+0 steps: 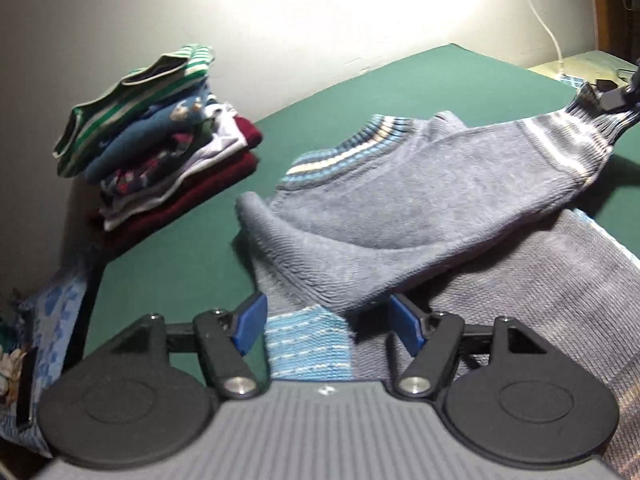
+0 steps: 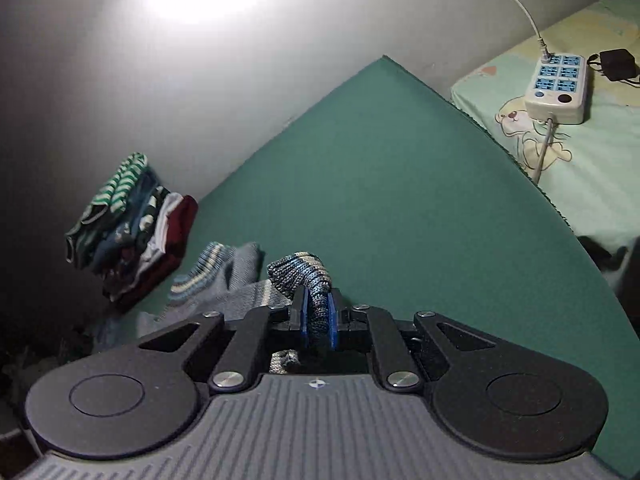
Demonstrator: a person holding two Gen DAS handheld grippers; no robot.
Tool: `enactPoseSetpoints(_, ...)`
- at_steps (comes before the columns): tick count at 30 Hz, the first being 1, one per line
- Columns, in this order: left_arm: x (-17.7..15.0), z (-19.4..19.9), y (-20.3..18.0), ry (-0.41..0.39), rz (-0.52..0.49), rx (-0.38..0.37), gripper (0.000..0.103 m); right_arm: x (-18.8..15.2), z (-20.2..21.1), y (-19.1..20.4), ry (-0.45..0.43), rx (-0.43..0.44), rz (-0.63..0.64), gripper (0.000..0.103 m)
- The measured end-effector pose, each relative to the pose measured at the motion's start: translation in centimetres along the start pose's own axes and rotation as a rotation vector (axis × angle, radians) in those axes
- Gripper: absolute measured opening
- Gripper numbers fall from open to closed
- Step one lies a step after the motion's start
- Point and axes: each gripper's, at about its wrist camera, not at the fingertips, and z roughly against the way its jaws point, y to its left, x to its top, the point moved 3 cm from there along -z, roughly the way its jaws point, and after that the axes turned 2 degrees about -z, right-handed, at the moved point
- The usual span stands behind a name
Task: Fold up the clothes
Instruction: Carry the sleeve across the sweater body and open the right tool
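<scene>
Felt-green table surface [image 1: 360, 92] fills most of both views, running back to a pale wall, with a light patterned sheet [image 2: 592, 168] beside its far right edge. On the table lies a grey-blue knitted sweater [image 1: 520, 280], its body spread flat at the near right and its striped collar [image 1: 348, 152] turned toward the wall. One sleeve [image 1: 420, 200] is lifted clear of the body and stretched long, its axis running from the middle of the table up and out to the right, the ribbed cuff [image 2: 304, 276] at the far end. The knit is plain grey-blue, with bands of light blue and cream at collar, cuff and hem. At the back left, against the wall, stands a stack of folded clothes [image 1: 168, 140]: dark red at the bottom, white and blue prints between, a green-and-white striped piece on top. A white power strip [image 2: 560, 84] with a cable lies on the sheet. The right gripper [image 2: 318, 322] is clamped on the cuff, blue pads pressing the knit from both sides. The left gripper [image 1: 332, 326] hovers over the hem with its fingers spread wide, holding nothing.
</scene>
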Motion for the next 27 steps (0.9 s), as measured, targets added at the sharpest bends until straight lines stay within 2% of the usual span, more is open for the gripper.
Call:
enactPoseSetpoints(1, -0.1, -0.2, -0.2, 0.005, -0.01, -0.008, 0.072, -0.3, -0.2, -0.2, 0.008, -0.011, 0.009, 0.012)
enactPoseSetpoints(2, -0.2, -0.3, -0.3, 0.009, -0.019, -0.016, 0.072, -0.3, -0.2, -0.2, 0.001, -0.033, 0.027, 0.018)
enactPoseSetpoints(4, -0.4, -0.6, -0.6, 0.018, -0.035, -0.029, 0.072, -0.1, 0.0, 0.1, -0.027, -0.087, 0.072, 0.022)
enactPoseSetpoints(6, -0.7, -0.8, -0.7, 0.02, -0.045, -0.029, 0.073, 0.2, 0.3, 0.4, -0.063, -0.137, 0.122, 0.034)
enactPoseSetpoints(9, -0.9, -0.9, -0.5, 0.014, -0.033, -0.027, 0.077, 0.2, -0.6, 1.3, -0.052, -0.159, 0.206, 0.039)
enactPoseSetpoints(11, -1.0, -1.0, -0.3, 0.015, -0.02, -0.029, 0.079, -0.4, -2.1, 1.8, 0.001, -0.2, 0.278, 0.04)
enactPoseSetpoints(14, -1.1, -0.9, -0.3, 0.012, -0.014, -0.029, 0.079, -1.6, -3.9, 1.7, 0.016, -0.313, 0.369, 0.042)
enactPoseSetpoints(16, -1.1, -0.8, -0.4, 0.005, -0.021, -0.022, 0.079, -2.3, -4.4, 1.4, 0.016, -0.32, 0.382, 0.044)
enactPoseSetpoints(17, -1.1, -0.8, -0.5, 0.002, -0.026, -0.017, 0.08, -2.6, -4.4, 1.4, 0.012, -0.323, 0.403, 0.043)
enactPoseSetpoints(19, -1.1, -0.8, -0.6, 0.001, -0.023, -0.014, 0.081, -2.9, -4.4, 1.6, 0.019, -0.305, 0.435, 0.018)
enactPoseSetpoints(20, -1.1, -0.8, -0.6, 0.001, -0.021, -0.014, 0.081, -2.9, -4.2, 1.7, 0.011, -0.295, 0.439, 0.01)
enactPoseSetpoints(24, -1.2, -0.8, -0.6, 0.001, -0.027, -0.012, 0.082, -2.3, -2.6, 2.0, -0.084, -0.323, 0.454, 0.009)
enactPoseSetpoints(27, -1.2, -0.8, -0.6, -0.007, -0.041, -0.006, 0.082, -2.1, -2.1, 1.0, -0.071, -0.361, 0.425, 0.009)
